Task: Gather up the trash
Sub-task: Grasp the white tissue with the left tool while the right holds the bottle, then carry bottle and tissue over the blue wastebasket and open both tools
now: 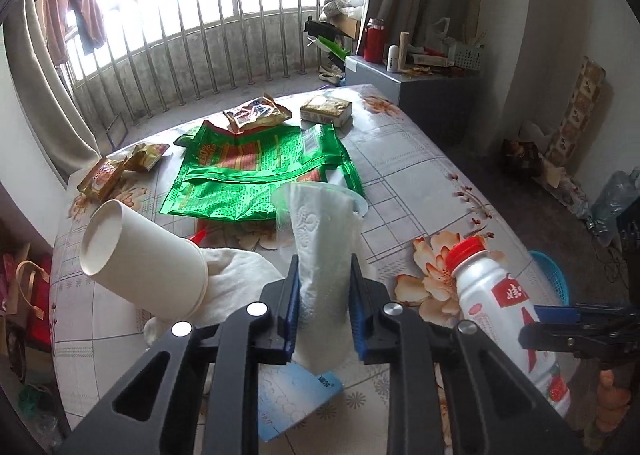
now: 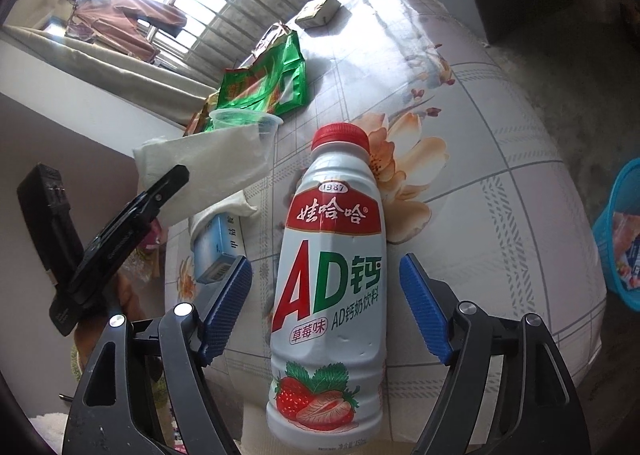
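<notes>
My left gripper (image 1: 324, 275) is shut on a white paper towel (image 1: 322, 239) and holds it above the table; the towel's top leans on a clear plastic cup (image 1: 320, 195). A white paper cup (image 1: 140, 255) lies on its side to the left. My right gripper (image 2: 326, 275) is open, its blue pads on either side of a white AD milk bottle with a red cap (image 2: 328, 283), not touching it. The bottle (image 1: 500, 295) and the right gripper (image 1: 560, 325) also show in the left wrist view. A blue basket (image 2: 620, 235) stands to the right.
A big green bag (image 1: 260, 171), brown snack wrappers (image 1: 256, 111), a yellowish wrapper (image 1: 116, 171) and a small box (image 1: 326, 109) lie on the flowered tablecloth (image 1: 400, 175). A blue tissue pack (image 1: 292, 399) lies under my left gripper. A grey cabinet (image 1: 420, 95) stands beyond the table.
</notes>
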`<state>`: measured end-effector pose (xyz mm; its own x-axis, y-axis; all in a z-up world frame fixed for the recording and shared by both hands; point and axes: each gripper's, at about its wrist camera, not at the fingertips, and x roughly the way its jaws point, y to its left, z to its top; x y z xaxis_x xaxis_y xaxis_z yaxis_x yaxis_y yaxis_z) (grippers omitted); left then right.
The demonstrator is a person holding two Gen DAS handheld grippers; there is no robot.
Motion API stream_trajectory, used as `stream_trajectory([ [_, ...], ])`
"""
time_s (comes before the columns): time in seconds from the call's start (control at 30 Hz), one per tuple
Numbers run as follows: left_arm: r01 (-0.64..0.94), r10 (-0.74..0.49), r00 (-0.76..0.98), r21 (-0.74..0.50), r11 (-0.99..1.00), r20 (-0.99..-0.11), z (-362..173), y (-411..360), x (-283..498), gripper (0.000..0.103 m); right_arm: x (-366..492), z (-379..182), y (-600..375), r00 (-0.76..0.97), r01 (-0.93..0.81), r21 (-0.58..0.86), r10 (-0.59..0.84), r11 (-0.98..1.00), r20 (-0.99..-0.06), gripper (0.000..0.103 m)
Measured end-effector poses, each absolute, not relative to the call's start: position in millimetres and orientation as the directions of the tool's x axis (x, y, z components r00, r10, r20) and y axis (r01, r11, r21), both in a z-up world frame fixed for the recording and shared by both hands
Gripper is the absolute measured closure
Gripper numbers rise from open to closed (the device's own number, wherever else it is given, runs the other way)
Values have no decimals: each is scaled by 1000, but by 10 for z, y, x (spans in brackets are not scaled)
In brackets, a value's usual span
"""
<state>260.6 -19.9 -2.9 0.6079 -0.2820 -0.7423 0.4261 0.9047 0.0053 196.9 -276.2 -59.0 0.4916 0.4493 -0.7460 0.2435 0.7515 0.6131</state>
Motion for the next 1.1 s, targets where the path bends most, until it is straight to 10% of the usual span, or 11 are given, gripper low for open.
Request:
stream_trajectory([
  [1.1, 520, -452, 504, -159, 839, -736, -83, -325, 2108, 95, 1566, -588, -2940, 566, 320, 662, 423, 678, -707, 48],
])
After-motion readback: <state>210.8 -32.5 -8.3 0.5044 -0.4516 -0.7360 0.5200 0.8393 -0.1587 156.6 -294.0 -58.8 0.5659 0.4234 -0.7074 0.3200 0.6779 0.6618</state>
